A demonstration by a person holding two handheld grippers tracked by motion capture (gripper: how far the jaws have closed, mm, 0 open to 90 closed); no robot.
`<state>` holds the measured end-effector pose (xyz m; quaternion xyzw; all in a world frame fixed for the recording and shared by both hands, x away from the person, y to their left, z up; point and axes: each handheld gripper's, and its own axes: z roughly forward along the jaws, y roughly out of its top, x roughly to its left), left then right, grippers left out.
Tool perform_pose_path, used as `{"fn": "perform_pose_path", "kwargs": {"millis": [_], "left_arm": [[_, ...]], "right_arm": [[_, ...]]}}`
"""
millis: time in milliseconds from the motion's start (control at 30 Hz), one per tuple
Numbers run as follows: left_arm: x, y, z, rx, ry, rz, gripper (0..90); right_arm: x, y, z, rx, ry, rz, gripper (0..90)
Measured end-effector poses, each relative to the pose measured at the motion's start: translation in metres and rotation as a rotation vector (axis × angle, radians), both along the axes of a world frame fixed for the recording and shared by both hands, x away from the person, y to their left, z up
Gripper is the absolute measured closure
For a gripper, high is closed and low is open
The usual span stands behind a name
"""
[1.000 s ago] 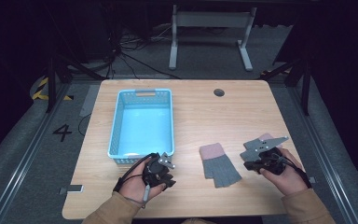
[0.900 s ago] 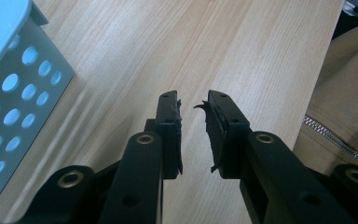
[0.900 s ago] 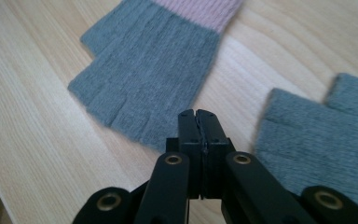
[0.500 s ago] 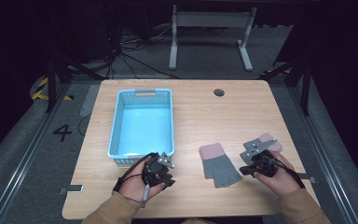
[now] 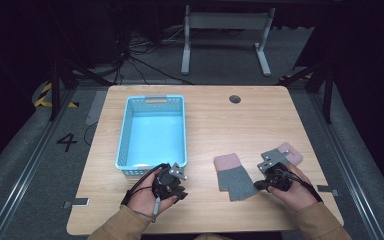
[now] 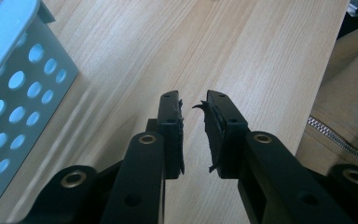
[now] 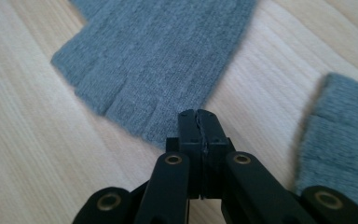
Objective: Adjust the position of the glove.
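Two grey knitted gloves with pink cuffs lie at the table's front right. One glove (image 5: 235, 177) (image 7: 168, 56) lies flat, its short fingers toward the person. The other glove (image 5: 292, 152) (image 7: 340, 140) is partly hidden under the right hand. My right gripper (image 5: 260, 186) (image 7: 198, 114) is shut, with its tips at the finger ends of the first glove and nothing visibly between the jaws. My left gripper (image 5: 181, 194) (image 6: 193, 100) rests low over bare wood just in front of the basket, jaws a narrow gap apart and empty.
A light blue perforated basket (image 5: 125, 135) (image 6: 9, 84) stands at the table's left-centre, close to the left gripper. A round cable hole (image 5: 235, 99) sits near the far edge. The person's tan sleeve (image 6: 345, 112) lies beyond the left gripper.
The right hand and its gripper have moved left and slightly toward the person, closing in on the flat glove. The left gripper has stayed where it was.
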<state>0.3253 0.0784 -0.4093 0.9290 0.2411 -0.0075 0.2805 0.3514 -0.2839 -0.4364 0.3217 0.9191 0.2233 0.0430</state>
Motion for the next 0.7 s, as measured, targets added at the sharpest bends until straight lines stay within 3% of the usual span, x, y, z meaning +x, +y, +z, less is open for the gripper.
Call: {"fn": "perform_pose_path", "kwargs": {"millis": [500,700], "left_arm": [[0.000,0.000,0.000,0.000,-0.004,0.001,76.3],[0.000,0.000,0.000,-0.001,-0.005,0.004,76.4]], "right_arm": [[-0.013,0.041,-0.003,0.027,0.004,0.143,90.0],[-0.015,0.054,-0.003,0.043,-0.006,0.167,90.0]]}}
